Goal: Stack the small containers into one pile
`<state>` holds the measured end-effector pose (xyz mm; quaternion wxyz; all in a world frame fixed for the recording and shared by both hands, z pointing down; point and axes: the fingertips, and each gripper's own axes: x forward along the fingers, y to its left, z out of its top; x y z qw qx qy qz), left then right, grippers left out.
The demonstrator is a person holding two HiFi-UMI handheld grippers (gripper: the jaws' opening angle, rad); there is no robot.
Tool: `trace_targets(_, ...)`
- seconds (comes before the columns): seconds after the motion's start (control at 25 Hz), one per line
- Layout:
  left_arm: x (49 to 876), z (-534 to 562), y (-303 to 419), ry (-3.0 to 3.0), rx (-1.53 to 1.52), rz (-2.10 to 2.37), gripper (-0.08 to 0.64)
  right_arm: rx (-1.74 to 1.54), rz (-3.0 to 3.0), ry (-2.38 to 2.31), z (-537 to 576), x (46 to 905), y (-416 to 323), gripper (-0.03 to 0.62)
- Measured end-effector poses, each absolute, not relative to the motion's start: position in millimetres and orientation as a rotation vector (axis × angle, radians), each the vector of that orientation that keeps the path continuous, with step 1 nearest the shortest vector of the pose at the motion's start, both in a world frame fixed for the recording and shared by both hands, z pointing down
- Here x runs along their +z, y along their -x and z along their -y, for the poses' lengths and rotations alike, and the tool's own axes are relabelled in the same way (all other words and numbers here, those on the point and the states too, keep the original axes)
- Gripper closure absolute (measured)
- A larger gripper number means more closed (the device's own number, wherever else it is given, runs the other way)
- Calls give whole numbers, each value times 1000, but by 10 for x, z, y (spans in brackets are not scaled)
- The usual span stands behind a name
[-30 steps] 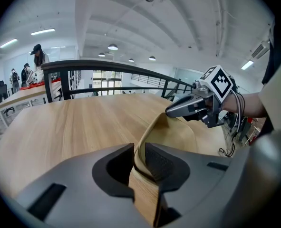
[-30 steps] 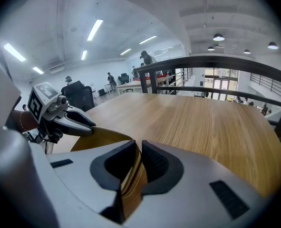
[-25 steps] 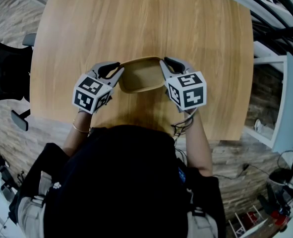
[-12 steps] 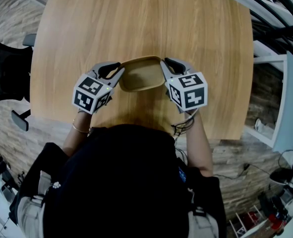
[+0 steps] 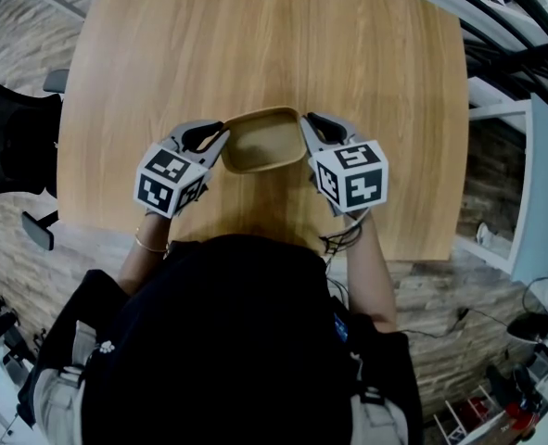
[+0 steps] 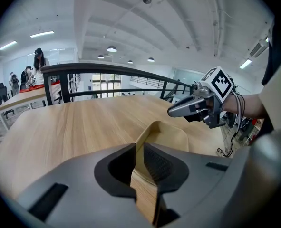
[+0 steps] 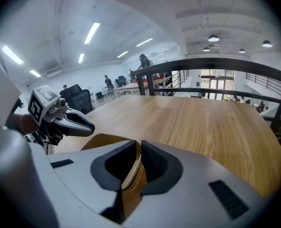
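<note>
**Wooden container held at both ends, near edge of table**

1. Table [image 5: 255, 44]: a broad, light wood top with rounded corners. It carries only the container, which rests on the side nearest the person.

2. Person [image 5: 227, 341]: in dark clothing, seen from above, with both forearms reaching over the table's near edge and a gripper in each hand.

3. Container [image 5: 264, 142]: a shallow tray of light wood with rounded corners, lying flat on the table between the two grippers. Its inside shows bare wood. I cannot tell whether it is one piece or several nested.

4. Left gripper [image 5: 220, 137]: at the container's left end. Its jaws pinch the rim, with one ribbed pad inside the wall and one outside.

5. Right gripper [image 5: 306, 123]: at the container's right end. Its jaws are likewise clamped over the rim, with the wall between the pads.

6. Marker cubes: one on each gripper, both nearer the person than the jaws.

Changes: both pairs of jaws have just been closing on the rim between them. The container lies where it lay a second ago, and each gripper is at the same end as before.
</note>
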<state>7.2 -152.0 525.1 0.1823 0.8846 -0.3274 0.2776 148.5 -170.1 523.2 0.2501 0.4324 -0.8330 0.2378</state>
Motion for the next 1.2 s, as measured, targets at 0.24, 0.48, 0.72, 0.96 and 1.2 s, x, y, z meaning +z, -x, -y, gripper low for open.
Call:
trace_targets(0.24, 5061, 1529, -105, -2523, 680, 943, 523, 668, 2289, -1240, 1650, 5136, -1549, 555)
trace_targets(0.48, 4913, 1544, -74, -2552, 655, 968, 525, 672, 2324, -1360, 1623, 4915, -1654, 565)
trace_targets(0.72, 4857, 1460, -20, -2556, 633, 972, 525, 658, 2373, -1380, 1481, 4736, -1603, 566)
trace_targets(0.96, 4764, 1422, -14, -2578, 596, 970, 525, 659, 2411, -1370, 1426, 4579, -1524, 567)
trace_targets(1.2, 4669, 1329, 84, -2599, 573, 944, 525, 663, 2431, -1369, 1342, 4491, -1379, 566)
